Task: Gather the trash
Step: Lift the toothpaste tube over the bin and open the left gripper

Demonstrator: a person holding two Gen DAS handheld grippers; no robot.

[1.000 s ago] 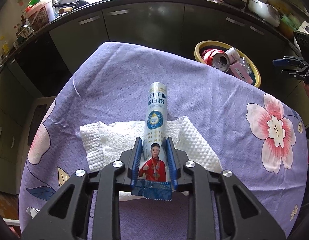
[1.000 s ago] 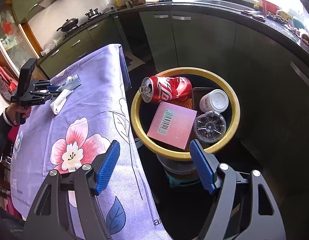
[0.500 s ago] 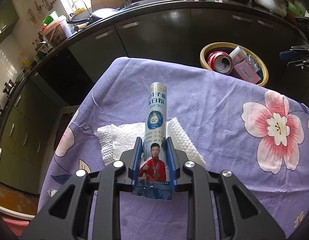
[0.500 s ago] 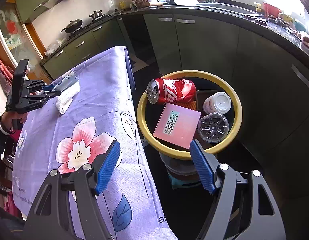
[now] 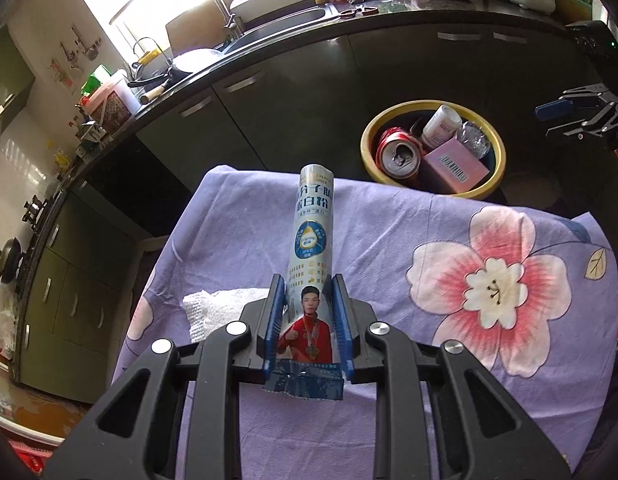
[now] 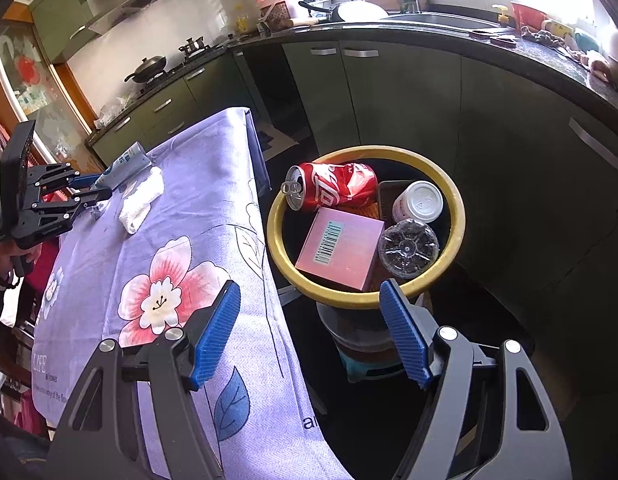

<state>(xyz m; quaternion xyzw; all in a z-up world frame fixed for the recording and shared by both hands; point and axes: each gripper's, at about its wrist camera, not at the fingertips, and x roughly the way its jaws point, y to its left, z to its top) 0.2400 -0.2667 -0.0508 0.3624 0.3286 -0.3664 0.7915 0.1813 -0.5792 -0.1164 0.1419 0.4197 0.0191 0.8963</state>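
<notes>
— Between the left gripper's (image 5: 308, 330) blue pads, low centre of frame, what was pinched?
— A slim white-and-blue foil powder sachet (image 5: 312, 256), gripped near its crimped bottom; probably light and crushable.
— And the right gripper (image 6: 311, 334)?
— Spread, empty.
— The yellow-rimmed round bin (image 6: 455, 204)?
— At centre right, holding a crushed red can (image 6: 333, 190), pink box (image 6: 341, 248), and white cup (image 6: 419, 202).

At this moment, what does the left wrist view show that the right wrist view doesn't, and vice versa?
Only the left wrist view: the printed face of the sachet, close up in the shut left claw.

Only the right wrist view: the hand holding the left claw, and the empty gap of the open right claw.

Both: the yellow-rimmed bin with its red can, pink box, white cup and clear bottle, the white paper towel and the purple floral tablecloth.
</notes>
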